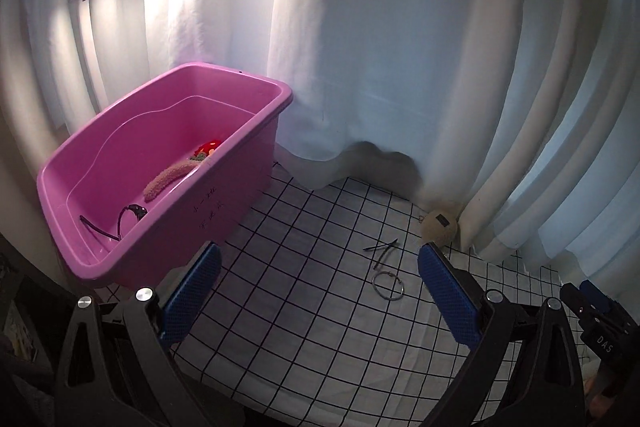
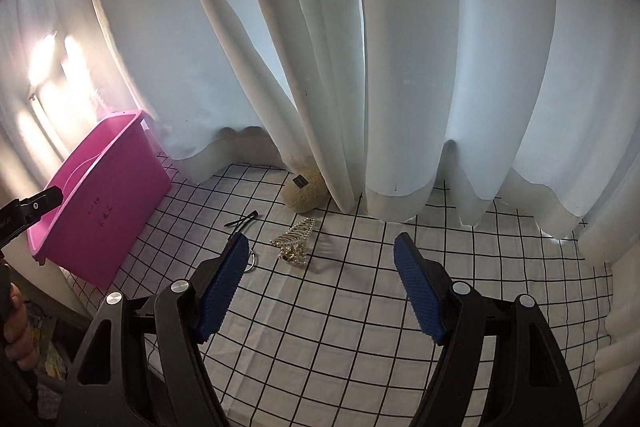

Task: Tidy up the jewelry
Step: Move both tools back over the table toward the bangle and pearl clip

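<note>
Both hand-held grippers wide open, empty; pearl hair clip (image 2: 295, 239) ahead-left of your right hand-held gripper (image 2: 320, 267), long axis roughly along fingers; right nearer.

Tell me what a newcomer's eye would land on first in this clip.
The pink tub at the left of the checked cloth stands out, with a fuzzy pink hairband and a red piece inside. Next come the white curtains behind. On the cloth lie a pearl hair clip, a metal ring and a beige puff by the curtain hem.
</note>
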Demonstrator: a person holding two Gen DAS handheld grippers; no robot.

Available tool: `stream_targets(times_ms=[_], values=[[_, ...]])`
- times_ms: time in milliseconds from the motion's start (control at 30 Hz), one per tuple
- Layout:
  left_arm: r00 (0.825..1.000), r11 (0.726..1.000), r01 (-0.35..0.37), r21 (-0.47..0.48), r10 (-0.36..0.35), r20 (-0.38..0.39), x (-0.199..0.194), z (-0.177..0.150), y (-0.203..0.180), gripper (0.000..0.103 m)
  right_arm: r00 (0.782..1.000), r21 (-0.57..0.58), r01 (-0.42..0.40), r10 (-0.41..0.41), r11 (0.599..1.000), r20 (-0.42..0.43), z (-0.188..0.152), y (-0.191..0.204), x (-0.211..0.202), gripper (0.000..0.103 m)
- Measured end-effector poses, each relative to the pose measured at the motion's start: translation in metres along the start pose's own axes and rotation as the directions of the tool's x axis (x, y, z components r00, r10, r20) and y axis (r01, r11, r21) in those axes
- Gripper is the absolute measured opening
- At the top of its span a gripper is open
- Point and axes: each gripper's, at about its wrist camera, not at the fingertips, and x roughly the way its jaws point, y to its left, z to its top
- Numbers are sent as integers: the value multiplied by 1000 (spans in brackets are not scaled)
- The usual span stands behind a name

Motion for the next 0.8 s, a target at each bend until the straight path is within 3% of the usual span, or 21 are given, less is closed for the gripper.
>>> stream_targets(times_ms=[233, 433, 633, 800], values=[[997, 997, -15, 71, 20, -78, 35, -34, -17, 97, 998, 47, -23, 25, 999, -61, -22, 1, 42, 72], [991, 991, 32, 131, -15, -130, 83, -51, -20, 97, 997, 65, 7, -2, 998, -81, -31, 16, 89, 72], [981, 993, 47, 106, -26, -191, 134, -66, -18, 97, 993, 59, 7, 0, 998, -117, -36, 27, 138, 72], [983, 996, 18, 90, -1, -184, 153, -78, -17, 97, 991, 17, -1, 3, 1000, -131, -36, 33, 175, 72]])
